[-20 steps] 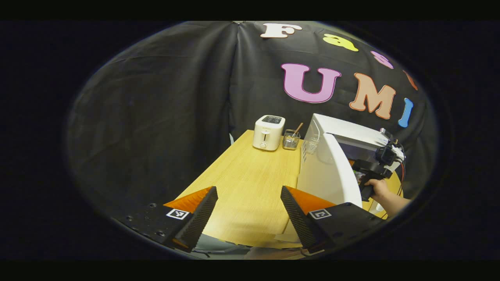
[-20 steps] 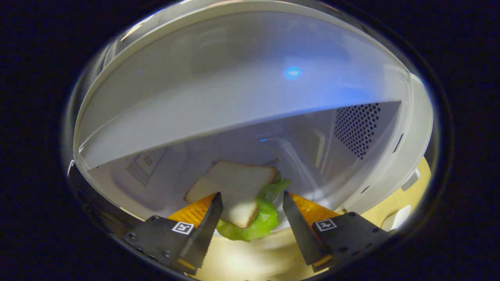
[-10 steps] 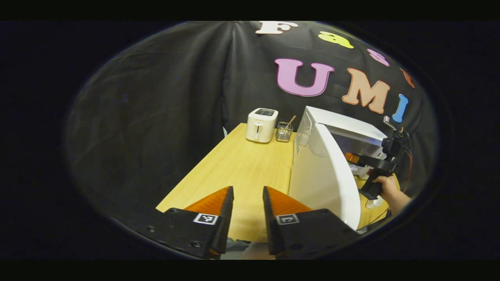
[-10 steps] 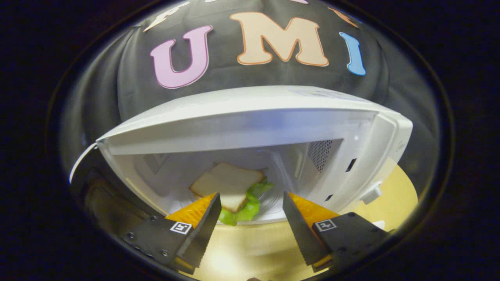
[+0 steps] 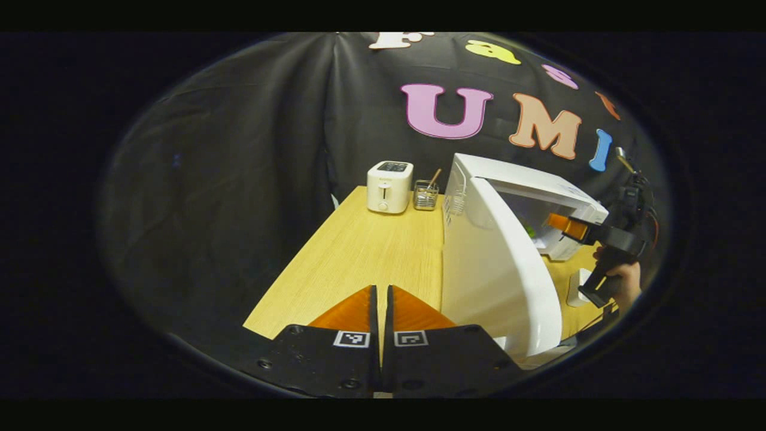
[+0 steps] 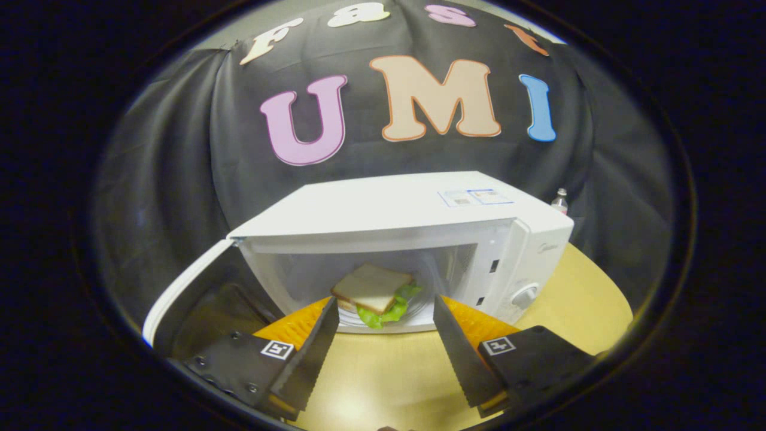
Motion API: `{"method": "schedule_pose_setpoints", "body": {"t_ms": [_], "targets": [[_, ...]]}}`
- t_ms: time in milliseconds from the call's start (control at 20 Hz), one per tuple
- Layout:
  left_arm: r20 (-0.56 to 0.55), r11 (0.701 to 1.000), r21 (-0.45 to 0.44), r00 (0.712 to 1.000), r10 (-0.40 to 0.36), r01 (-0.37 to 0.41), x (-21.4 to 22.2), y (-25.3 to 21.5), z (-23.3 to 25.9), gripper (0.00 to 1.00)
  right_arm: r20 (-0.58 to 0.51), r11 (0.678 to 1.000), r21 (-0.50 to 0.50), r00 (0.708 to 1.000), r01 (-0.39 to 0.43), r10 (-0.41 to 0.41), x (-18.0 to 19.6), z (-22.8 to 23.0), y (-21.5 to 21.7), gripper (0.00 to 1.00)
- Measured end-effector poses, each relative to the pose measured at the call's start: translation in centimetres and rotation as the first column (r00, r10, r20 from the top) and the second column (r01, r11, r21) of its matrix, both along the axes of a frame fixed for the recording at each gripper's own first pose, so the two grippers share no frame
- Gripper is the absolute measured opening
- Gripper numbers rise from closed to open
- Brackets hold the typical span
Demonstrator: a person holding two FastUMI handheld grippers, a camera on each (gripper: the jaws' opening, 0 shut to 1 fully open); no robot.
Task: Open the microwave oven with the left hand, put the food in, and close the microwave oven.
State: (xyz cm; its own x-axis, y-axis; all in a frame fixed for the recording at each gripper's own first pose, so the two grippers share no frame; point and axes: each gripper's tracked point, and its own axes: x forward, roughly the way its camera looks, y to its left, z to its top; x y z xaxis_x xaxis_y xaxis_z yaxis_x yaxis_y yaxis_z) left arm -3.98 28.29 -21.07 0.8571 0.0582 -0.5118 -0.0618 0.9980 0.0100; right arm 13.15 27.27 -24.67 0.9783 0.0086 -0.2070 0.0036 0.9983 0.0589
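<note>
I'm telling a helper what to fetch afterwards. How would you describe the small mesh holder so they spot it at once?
On the wooden table, look to the back edge by the black cloth. Between the white toaster and the open microwave stands the mesh holder: small, see-through wire, with a stick poking out.

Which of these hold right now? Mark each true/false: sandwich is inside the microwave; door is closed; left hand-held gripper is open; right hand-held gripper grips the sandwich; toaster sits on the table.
1. The sandwich lies inside the microwave. True.
2. The microwave door is closed. False: it stands open.
3. The left hand-held gripper is open. False: its fingers are together, holding nothing.
4. The right hand-held gripper grips the sandwich. False: it is open, outside the cavity, apart from the sandwich.
5. A toaster sits on the table. True.
</note>
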Motion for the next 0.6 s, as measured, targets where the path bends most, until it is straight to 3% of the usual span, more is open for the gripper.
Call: {"method": "schedule_pose_setpoints", "body": {"t_ms": [50, 100, 150, 350, 600], "targets": [[-0.004, 1.0, -0.005, 1.0, -0.012, 0.012, -0.1, -0.2, -0.2, 0.0, 0.003, 1.0, 0.012, 1.0, -0.001, 0.001, -0.7, 0.4, -0.1, 0.98], [-0.01, 1.0, -0.007, 1.0, -0.026, 0.026, -0.2, -0.5, -0.5, 0.01, 0.004, 1.0, 0.02, 1.0, 0.006, -0.006, -1.3, 0.7, -0.4, 0.92], [-0.014, 0.999, -0.002, 0.999, -0.039, 0.039, -0.3, -0.7, -0.7, 0.01, 0.011, 1.0, 0.022, 1.0, 0.017, -0.017, -2.0, 1.1, -0.9, 0.98], [-0.018, 0.996, 0.008, 0.996, -0.087, 0.087, -0.2, -1.6, -1.0, 0.01, 0.007, 0.995, 0.034, 0.996, 0.093, -0.094, -4.9, 1.6, -3.2, 0.94], [-0.012, 0.989, -0.004, 0.989, -0.15, 0.15, 0.1, -3.2, -1.1, 0.01, -0.008, 0.983, 0.021, 0.983, 0.185, -0.185, -8.6, 0.9, -7.0, 0.98]]}}
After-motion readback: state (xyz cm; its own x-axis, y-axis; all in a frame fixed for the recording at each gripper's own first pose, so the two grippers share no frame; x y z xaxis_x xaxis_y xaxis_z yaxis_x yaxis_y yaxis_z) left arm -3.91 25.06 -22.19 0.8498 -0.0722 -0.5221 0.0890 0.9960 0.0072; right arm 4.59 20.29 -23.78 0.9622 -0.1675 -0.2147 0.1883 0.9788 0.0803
